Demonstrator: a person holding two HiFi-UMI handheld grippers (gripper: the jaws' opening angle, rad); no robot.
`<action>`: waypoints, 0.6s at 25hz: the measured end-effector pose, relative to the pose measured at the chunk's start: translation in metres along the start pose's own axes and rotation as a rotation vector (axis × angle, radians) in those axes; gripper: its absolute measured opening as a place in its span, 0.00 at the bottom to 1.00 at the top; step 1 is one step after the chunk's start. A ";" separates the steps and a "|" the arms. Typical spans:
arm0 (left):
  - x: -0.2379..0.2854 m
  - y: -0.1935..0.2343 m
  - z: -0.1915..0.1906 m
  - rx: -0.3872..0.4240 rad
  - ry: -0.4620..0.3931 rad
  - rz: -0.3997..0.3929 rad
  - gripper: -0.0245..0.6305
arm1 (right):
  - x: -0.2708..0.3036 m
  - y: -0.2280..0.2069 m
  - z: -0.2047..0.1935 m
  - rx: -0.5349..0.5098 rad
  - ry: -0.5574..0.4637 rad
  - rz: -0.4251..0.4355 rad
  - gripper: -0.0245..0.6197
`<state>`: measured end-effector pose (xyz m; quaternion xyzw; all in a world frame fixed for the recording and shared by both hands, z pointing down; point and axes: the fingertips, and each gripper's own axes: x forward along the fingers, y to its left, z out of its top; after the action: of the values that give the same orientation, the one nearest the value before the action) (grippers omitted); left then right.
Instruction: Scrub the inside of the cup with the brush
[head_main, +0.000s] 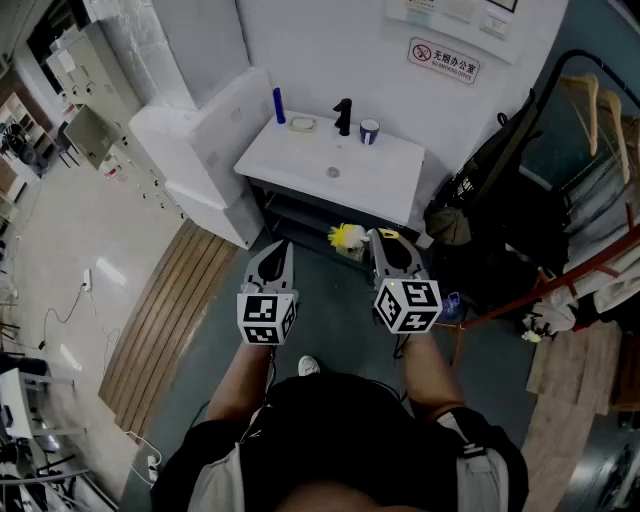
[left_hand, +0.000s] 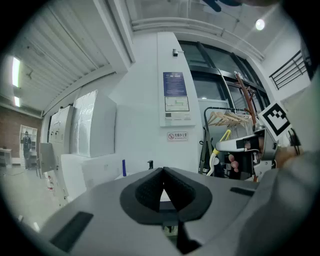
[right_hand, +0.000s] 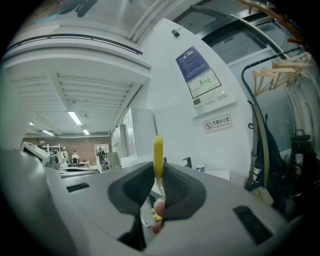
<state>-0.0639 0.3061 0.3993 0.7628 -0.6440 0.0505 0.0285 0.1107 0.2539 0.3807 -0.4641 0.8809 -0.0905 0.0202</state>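
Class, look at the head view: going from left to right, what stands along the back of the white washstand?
Left to right: blue bottle → small white dish → black tap → cup.

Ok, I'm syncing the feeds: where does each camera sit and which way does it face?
Head view: on the person's head, looking steeply down at the white sink counter; torso, forearms, left gripper and right gripper show.
Left gripper view: on that gripper, facing the white wall; shut, empty jaws show.
Right gripper view: on that gripper, facing likewise; jaws shut on the yellow-handled brush.
Shared: the black faucet, in all three.
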 end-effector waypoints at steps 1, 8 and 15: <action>0.002 0.001 0.001 0.004 -0.001 -0.003 0.06 | 0.002 0.002 0.001 0.000 -0.003 0.003 0.12; 0.017 0.016 0.004 0.025 -0.001 -0.021 0.06 | 0.019 0.006 0.006 -0.008 -0.028 -0.044 0.12; 0.033 0.048 0.004 0.031 -0.014 -0.055 0.06 | 0.040 0.013 0.006 -0.024 -0.059 -0.121 0.12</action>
<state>-0.1054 0.2648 0.3977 0.7810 -0.6220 0.0543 0.0134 0.0782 0.2271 0.3749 -0.5192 0.8513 -0.0673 0.0350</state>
